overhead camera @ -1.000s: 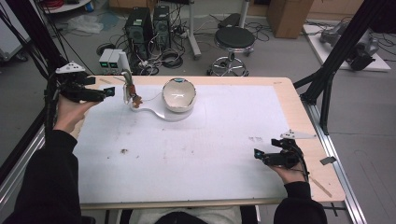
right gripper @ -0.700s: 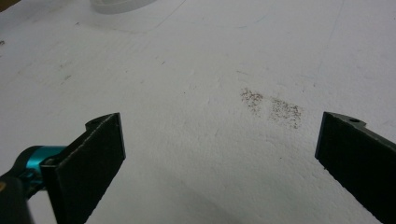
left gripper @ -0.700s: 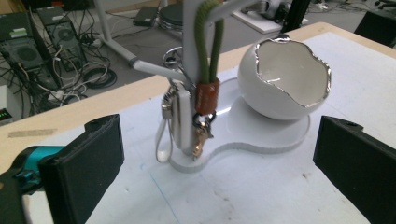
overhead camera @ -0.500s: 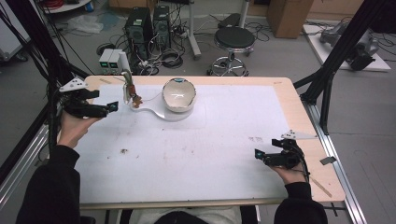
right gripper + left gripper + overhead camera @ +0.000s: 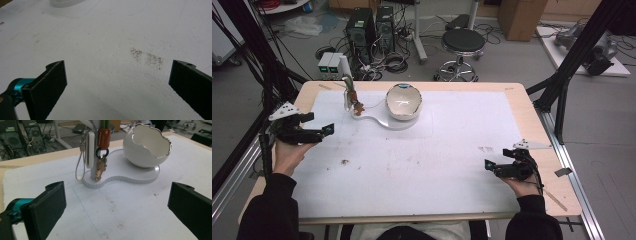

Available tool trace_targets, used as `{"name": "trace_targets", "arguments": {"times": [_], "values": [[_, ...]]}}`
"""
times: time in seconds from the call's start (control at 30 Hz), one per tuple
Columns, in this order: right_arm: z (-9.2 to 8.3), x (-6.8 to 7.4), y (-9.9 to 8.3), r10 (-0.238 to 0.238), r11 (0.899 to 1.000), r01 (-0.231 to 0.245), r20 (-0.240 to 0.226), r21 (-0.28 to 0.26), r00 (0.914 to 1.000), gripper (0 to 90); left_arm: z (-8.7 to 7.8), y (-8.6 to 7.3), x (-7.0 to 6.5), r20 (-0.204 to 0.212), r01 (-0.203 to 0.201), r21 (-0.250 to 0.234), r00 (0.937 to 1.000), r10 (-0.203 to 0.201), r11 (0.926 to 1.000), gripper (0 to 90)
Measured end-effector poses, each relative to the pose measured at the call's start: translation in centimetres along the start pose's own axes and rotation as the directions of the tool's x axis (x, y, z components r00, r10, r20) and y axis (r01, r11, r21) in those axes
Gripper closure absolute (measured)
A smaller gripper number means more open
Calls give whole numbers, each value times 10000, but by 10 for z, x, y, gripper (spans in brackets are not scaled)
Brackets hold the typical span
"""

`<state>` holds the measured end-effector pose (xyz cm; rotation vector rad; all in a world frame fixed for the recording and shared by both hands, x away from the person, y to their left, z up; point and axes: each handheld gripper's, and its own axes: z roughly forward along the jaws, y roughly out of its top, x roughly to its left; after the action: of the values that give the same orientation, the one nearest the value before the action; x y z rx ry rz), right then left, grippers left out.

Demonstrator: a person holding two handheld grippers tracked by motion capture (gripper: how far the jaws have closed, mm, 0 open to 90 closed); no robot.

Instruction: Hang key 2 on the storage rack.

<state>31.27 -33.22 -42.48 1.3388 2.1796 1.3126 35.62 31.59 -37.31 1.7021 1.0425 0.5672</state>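
Open white mat (image 5: 412, 165) between both grippers; only key stand (image 5: 353, 102) and egg-shaped bowl (image 5: 403, 101) at the far edge.

White sheet (image 5: 452, 150) covers the table (image 5: 532, 107) under both sets of jaws. Brown speckled smudge (image 5: 146, 57) lies on the sheet ahead of the right jaws, nearer the right-hand one. Faint dark specks (image 5: 120, 225) lie between the left jaws, a thin blue line (image 5: 82, 202) just ahead. Well beyond both, on the floor: black stool (image 5: 463, 41), two computer towers (image 5: 372, 25), cardboard box (image 5: 519, 15).
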Motion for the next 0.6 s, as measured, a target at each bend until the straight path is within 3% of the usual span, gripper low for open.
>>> {"name": "trace_targets", "arguments": {"times": [0.1, 0.3, 0.5, 0.6], "values": [[1, 0, 0, -39, 10000, 39, -68, 32, 10000, 6, -2, -7, -4, 134, -49, 80, 9999, 48, 10000, 22], [2, 1, 0, -71, 9999, 72, -111, 76, 9999, 6, -2, -22, -13, 346, -229, 810, 9992, 201, 9965, 22], [1, 2, -1, -93, 9999, 93, -74, 60, 9999, 6, -7, -37, -23, 291, -373, 1139, 9990, 342, 9928, 22], [0, 2, -1, -39, 10000, 39, -34, 32, 10000, 6, -14, -45, -26, 346, -235, 1089, 9992, 199, 9938, 23]]}}
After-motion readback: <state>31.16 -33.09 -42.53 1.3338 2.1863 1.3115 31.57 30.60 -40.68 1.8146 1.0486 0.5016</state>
